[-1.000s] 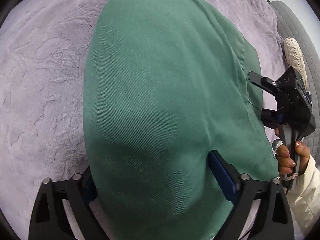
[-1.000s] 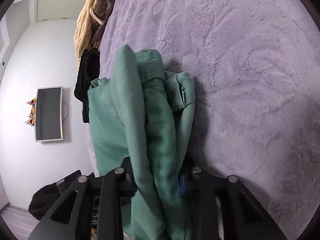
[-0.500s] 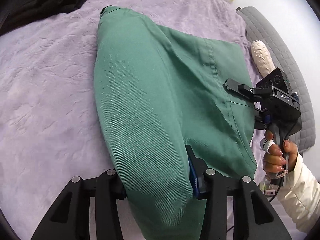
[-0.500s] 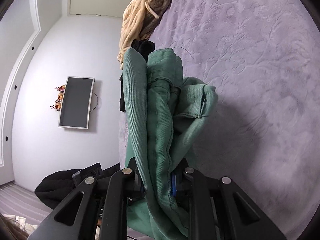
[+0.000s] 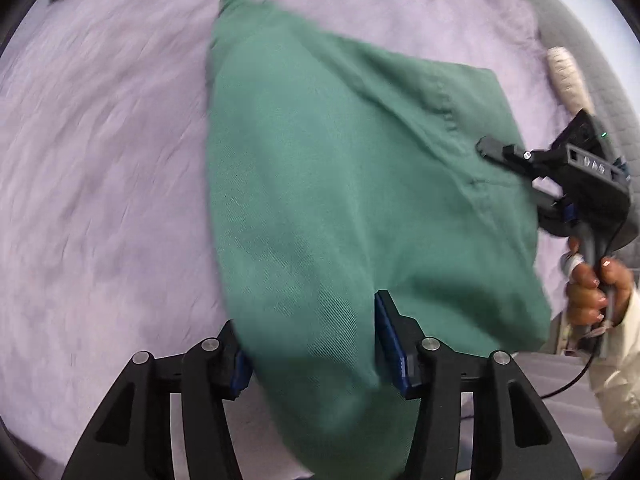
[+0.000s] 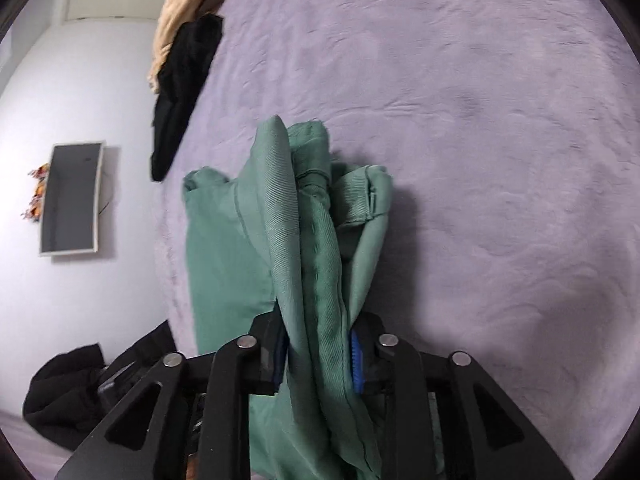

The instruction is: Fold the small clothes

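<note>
Green twill garment has dropped lower toward the lilac plush blanket since half a second ago.
Left gripper and right gripper both clamp bunched folds; black clothing lies beyond.

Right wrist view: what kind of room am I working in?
Probably a bedroom: a bed under a purple blanket, a wall TV, and clothes piled at the bed's edge.

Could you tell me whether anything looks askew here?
Yes: in the right tongs the green garment is bunched into thick uneven layers, not a flat edge. The left tongs grip another part.
</note>
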Available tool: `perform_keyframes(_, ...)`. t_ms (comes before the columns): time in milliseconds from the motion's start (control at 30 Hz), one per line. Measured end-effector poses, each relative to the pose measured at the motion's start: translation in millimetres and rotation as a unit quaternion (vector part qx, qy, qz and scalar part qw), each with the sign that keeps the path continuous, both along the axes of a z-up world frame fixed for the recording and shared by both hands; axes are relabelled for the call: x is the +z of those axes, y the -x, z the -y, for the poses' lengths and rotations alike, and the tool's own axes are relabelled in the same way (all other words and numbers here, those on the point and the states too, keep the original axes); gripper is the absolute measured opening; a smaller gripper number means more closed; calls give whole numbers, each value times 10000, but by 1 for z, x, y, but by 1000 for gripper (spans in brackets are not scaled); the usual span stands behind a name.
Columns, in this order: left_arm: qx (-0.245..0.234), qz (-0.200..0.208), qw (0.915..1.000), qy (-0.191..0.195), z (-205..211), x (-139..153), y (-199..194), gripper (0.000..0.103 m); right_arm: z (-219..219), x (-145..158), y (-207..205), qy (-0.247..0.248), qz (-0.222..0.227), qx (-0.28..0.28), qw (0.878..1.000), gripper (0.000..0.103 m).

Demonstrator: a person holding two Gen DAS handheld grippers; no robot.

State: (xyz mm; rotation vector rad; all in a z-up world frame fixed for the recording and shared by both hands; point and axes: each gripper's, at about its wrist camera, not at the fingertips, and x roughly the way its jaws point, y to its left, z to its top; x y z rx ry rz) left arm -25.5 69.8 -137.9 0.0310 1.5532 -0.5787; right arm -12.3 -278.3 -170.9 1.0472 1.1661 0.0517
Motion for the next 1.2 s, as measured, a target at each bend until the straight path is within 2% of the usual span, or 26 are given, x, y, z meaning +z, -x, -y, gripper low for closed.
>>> perform_keyframes(33,92,-31,9999,76,-9,1,3,59,5,7,5,298,-78,-49,9995,41)
perform_keyframes(67,176,-31,9996,227,-18,7,5,59,8,14,10,567,-131,-35,9983,48)
perform_keyframes(133,177,101,9993,298,-30,21,8,59,10,34,20,915,-89,60,9957,48)
perform_keyframes(233,118,419,9990,124,-37,38,7,59,1,65,38,968,156,347,9946,48)
perform_keyframes(333,79,507,9987,59,-50,43,12,59,-30,75,61,706,174,882,9934,48)
perform_keyframes(433,7,552,9985,33,-49,45,14,59,-56,66,82,480,-28,1217,9914,48)
perform_keyframes(500,-20,509,9987,68,-46,44,18,59,-62,58,91,591,-152,1189,9910,40)
perform_keyframes(533,-38,485,9988,84,-25,41,18,59,-61,54,94,642,-240,1107,9915,19)
perform_keyframes(567,-77,453,9989,92,-24,40,22,59,-58,48,97,686,-349,964,9924,10)
perform_keyframes(633,-211,390,9990,42,-16,34,29,59,-46,29,105,710,-555,604,9941,10)
perform_keyframes(700,-391,442,9982,-67,-13,25,39,60,-35,7,109,467,-769,277,9956,10)
perform_keyframes(767,-391,538,9976,-191,-13,17,45,77,-34,-6,113,425,-833,258,9953,9)
perform_keyframes(800,-347,544,9978,-174,-16,15,46,78,-37,-9,113,490,-850,314,9947,8)
perform_keyframes(933,-193,414,9989,-112,-21,7,47,79,-41,-10,118,467,-925,232,9943,7)
perform_keyframes(1200,-176,502,9973,-504,-14,19,55,79,-55,-1,125,757,-1096,547,9896,7)
